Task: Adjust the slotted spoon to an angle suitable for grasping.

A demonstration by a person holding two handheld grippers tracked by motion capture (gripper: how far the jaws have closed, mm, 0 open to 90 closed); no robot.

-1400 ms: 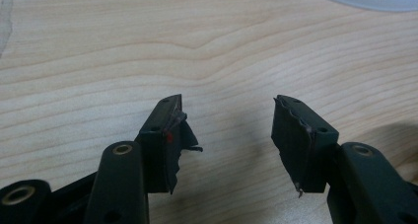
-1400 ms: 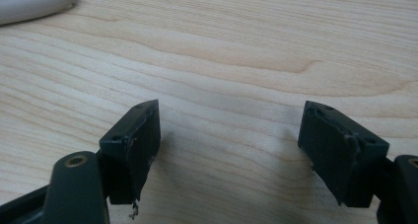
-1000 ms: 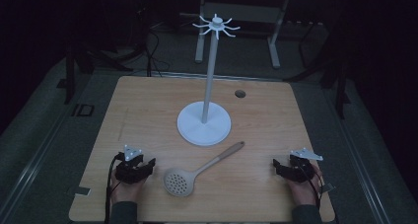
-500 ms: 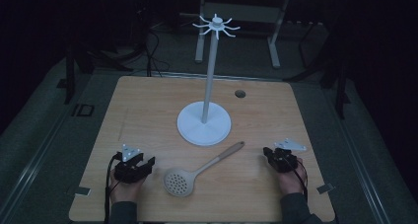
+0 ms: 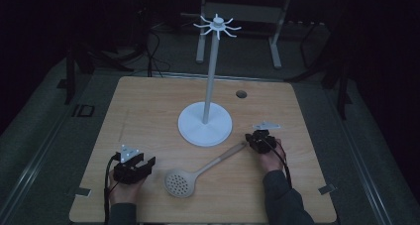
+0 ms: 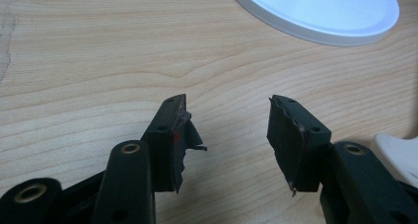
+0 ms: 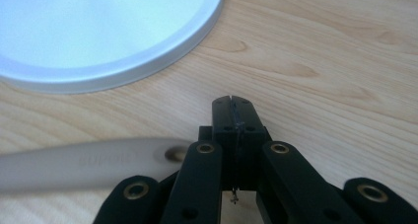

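A pale slotted spoon (image 5: 208, 166) lies on the wooden table (image 5: 148, 101), bowl toward the front, handle pointing up and right. My right gripper (image 5: 250, 140) sits at the handle's end, and in the right gripper view (image 7: 231, 103) its jaws are pressed together with nothing between them. The handle tip (image 7: 88, 165) lies just left of and beneath the jaw linkage. My left gripper (image 5: 147, 163) rests on the table left of the spoon bowl. Its jaws (image 6: 226, 120) stand open over bare wood, with the bowl's edge (image 6: 399, 152) at the right.
A white hook stand (image 5: 204, 123), with a round base, a tall pole and radial hooks on top, stands mid-table just behind the spoon handle. Its base rim lies close ahead of both grippers (image 7: 98, 31) (image 6: 315, 12). A small dark hole (image 5: 241, 93) marks the far right of the table.
My right gripper has slid left from the table's right edge to the end of the spoon handle. The left gripper and the spoon have stayed put.
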